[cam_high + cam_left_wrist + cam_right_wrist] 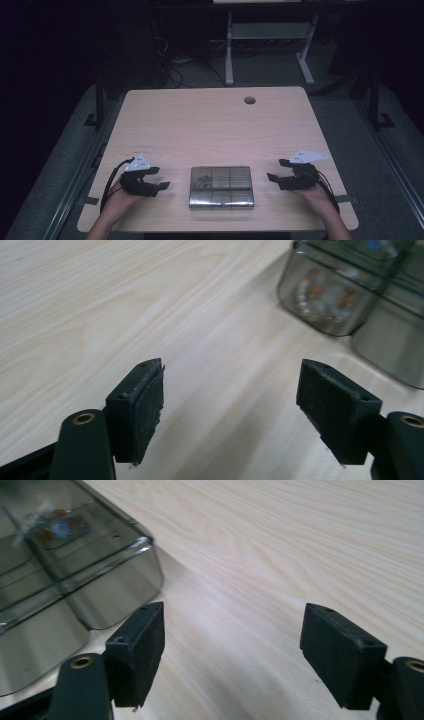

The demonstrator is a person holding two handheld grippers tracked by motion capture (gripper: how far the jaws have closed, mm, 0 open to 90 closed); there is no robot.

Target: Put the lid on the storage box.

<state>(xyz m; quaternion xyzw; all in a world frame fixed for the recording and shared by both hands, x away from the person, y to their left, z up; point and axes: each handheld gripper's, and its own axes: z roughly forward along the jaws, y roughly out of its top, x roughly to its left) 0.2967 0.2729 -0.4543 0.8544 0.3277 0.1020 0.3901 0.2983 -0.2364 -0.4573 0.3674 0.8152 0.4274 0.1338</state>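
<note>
One clear compartment box (221,187) lay near the surface's (200,125) near edge, midway between two grippers: the left gripper (161,183) and the right gripper (274,171), both spread wide, gripping nothing.

**Pale wood, smoky plastic, black jaws**

The table (200,125) is light beige wood with fine streaked grain and one dark round hole (249,100) at about one o'clock from its middle. At six o'clock sits the compartment box (221,187), smoky translucent grey with glossy highlights; orange, white and blue specks show inside it. The left gripper (159,185) and the right gripper (274,177) are matte black, each topped by a pale grey plate. The floor (60,165) is dark grey.
</note>
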